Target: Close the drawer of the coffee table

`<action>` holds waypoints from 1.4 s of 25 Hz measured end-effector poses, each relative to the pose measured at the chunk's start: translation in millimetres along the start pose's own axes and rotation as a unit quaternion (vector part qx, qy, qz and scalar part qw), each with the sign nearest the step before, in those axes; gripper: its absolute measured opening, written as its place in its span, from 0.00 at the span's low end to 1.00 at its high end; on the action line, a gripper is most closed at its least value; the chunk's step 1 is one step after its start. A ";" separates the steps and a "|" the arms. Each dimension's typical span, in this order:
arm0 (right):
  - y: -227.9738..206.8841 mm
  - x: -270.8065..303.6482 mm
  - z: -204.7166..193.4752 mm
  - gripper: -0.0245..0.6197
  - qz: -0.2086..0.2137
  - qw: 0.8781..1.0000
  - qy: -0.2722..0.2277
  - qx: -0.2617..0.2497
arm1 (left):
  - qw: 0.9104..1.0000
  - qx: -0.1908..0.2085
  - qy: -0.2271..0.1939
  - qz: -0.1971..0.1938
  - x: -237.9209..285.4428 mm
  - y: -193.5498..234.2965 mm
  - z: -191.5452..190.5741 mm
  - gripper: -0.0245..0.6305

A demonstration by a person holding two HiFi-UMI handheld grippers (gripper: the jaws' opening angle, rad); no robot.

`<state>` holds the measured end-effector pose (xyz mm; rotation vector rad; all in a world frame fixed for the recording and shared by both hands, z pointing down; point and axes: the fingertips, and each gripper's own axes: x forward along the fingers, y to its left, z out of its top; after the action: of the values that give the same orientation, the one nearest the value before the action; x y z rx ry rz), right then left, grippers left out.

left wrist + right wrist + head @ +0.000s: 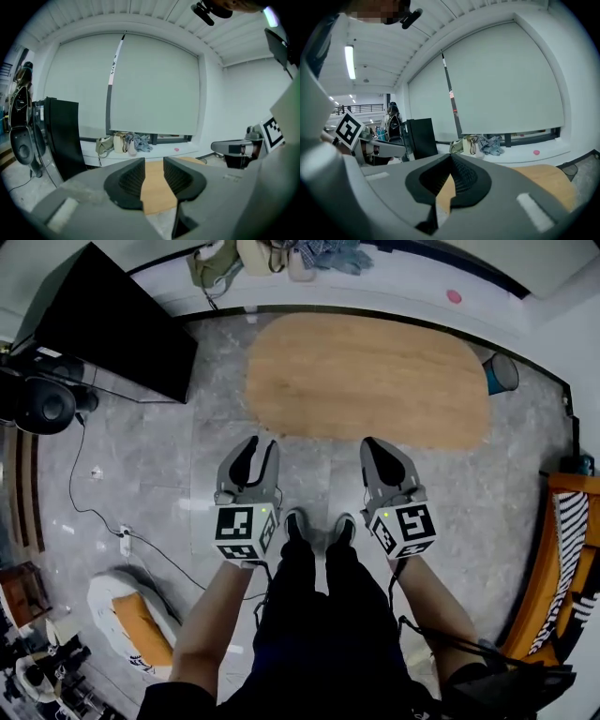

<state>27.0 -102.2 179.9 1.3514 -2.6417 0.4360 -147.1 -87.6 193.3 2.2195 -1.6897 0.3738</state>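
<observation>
Two-handed, with left gripper parted on nothing and right gripper pinched shut, empty: lower toward coffee table ahead of and below both jaws, locate drawer front (unseen here), push squarely with closed tips.

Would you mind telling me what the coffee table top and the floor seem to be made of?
The coffee table top looks like light wood or wood-look laminate, matte: warm tan with faint grain streaks. The floor looks like grey stone or stone-look tile, slightly glossy: mottled veining and straight joint lines.
</observation>
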 end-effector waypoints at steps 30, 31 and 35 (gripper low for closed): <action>61.7 -102.0 237.0 0.04 -0.012 0.979 -0.184 -0.089 | 0.973 0.045 -0.200 -0.109 -113.5 -94.9 240.0 0.13; 61.7 -104.0 238.0 0.04 -0.013 0.979 -0.185 -0.087 | 0.971 0.046 -0.204 -0.115 -115.8 -97.7 241.3 0.13; 62.5 -107.5 232.8 0.04 -0.015 0.981 -0.178 -0.072 | 0.970 0.044 -0.205 -0.125 -123.1 -99.4 238.5 0.13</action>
<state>40.6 -59.1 -80.1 1.5425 -2.8553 -0.0068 -81.0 -52.5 -82.9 2.6789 -1.5664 -0.0847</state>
